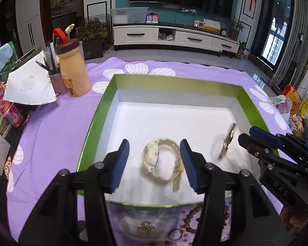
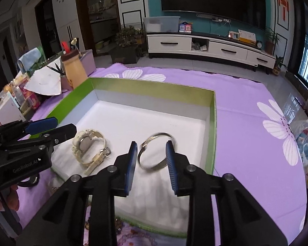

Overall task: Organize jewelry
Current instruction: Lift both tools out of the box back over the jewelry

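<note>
The cream watch [image 1: 161,161] lies on its side on the white floor of the green-rimmed box [image 1: 96,110], strap buckled into a loop. It sits just ahead of the left tool [image 1: 154,164], in line with the gap between the blue pads [image 1: 121,164]; the pads stand apart on either side of it and do not touch it, so this tool is open and holds nothing.

The silver bangle [image 2: 157,151] is in the same box, beyond the watch from the left tool and directly in front of the right tool [image 2: 152,165]. It is blurred and stands tilted on its edge. The right tool's blue pads [image 2: 131,168] are parted with the bangle's ring showing between them, and no pad presses on it: this tool is open too. In the left wrist view the right tool [image 1: 256,137] reaches in from the right side, close to the bangle.

Near the left tool's base, outside the box's near wall, smaller pieces lie on the purple flowered cloth [image 1: 57,127] that covers the counter: a gold crown-shaped brooch [image 1: 146,230], a dark ring [image 1: 175,234] and a string of brown beads [image 1: 192,217].

Farther off, past the box's left corner, stand a yellow bear-print bottle [image 1: 72,69] and a cup of pencils [image 1: 55,78]. A white TV cabinet [image 1: 174,37] lines the far wall.
</note>
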The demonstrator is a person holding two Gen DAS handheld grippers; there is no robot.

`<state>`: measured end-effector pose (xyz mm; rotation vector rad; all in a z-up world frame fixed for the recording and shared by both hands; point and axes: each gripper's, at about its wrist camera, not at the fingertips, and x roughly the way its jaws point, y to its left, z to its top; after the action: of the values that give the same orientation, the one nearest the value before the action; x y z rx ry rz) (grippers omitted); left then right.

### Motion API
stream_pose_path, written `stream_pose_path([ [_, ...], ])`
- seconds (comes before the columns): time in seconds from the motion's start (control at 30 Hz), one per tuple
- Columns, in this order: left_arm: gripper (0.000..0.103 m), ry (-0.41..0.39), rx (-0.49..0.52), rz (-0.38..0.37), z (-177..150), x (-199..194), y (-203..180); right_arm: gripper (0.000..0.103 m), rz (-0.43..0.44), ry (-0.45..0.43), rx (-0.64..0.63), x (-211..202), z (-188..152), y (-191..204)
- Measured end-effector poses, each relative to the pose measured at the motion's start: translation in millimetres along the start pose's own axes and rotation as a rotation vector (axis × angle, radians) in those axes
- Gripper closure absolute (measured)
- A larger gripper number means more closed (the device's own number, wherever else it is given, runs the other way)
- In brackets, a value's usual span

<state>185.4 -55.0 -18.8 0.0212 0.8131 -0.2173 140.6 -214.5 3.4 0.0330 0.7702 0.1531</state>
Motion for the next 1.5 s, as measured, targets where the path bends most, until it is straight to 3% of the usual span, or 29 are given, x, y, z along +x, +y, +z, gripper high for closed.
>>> stream_pose_path([
  [0.17, 0.037, -0.018, -0.009, -0.02, -16, -23, -1, 0.056, 0.019, -0.017, 0.006, -24, -15, 2],
  [0.67, 0.016, -0.059, 0.063, 0.061, -86, -101, -10, 0.049, 0.075, 0.001, -0.008, -87, -65, 25],
  [0.9, 0.012, -0.044, 0.036, 0.067, -115, -126, -2, 0.045, 0.101, 0.02, -0.019, -101, -82, 37],
  [1.5, 0.01, -0.058, -0.015, 0.072, -135, -154, 11, 0.041, 0.095, 0.028, -0.036, -127, -103, 51],
])
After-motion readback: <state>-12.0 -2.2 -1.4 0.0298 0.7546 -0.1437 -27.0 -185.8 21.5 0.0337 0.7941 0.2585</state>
